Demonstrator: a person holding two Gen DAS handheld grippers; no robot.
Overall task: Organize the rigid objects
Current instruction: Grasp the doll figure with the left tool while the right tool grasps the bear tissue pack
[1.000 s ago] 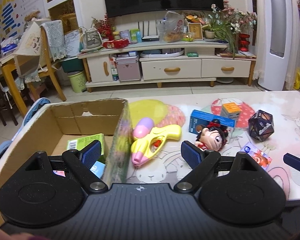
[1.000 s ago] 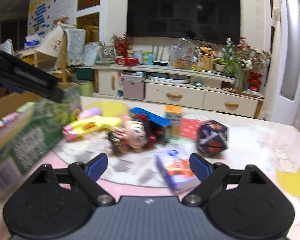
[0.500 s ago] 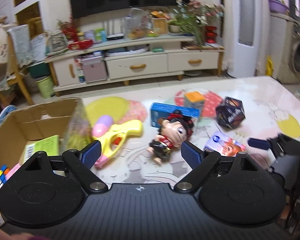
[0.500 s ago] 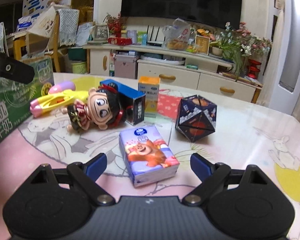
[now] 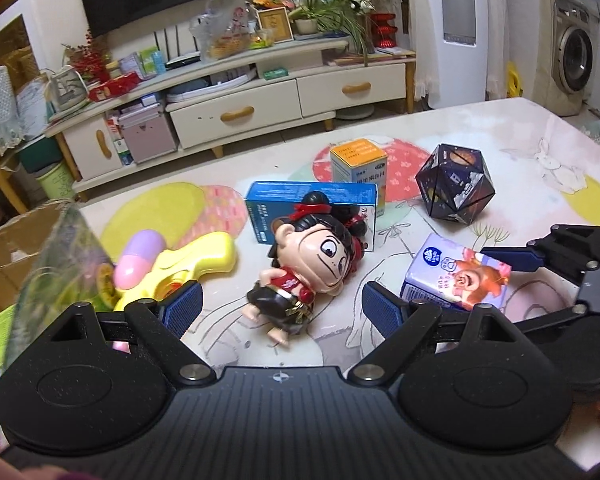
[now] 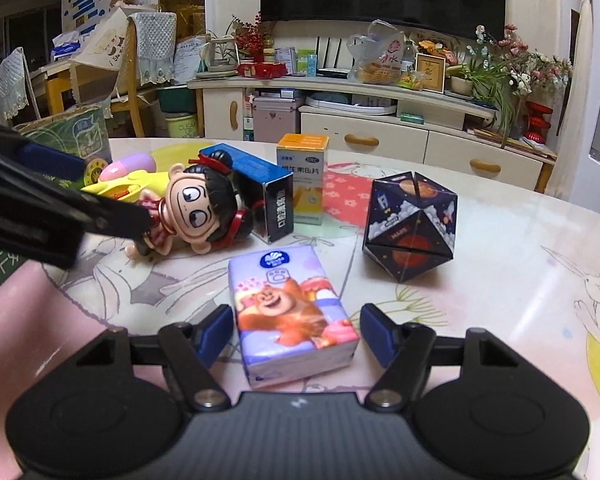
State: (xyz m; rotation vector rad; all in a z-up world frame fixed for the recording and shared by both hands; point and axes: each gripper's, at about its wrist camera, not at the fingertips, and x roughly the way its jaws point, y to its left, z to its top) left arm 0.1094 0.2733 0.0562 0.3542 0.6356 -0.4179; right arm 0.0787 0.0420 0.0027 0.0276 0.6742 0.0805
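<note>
Right gripper (image 6: 296,334) jaws have just been closing around the tissue pack (image 6: 290,314), pads not quite pressing; left gripper (image 5: 282,306) gapes wide, doll (image 5: 308,266) lying just ahead between its fingers.

Right gripper (image 6: 296,334) jaws have just been closing around the tissue pack (image 6: 292,316).

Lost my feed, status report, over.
Right tongs closing around purple bear-print tissue pack, pads not yet touching. Left tongs open over black-haired doll figure. Nothing in the way.
</note>
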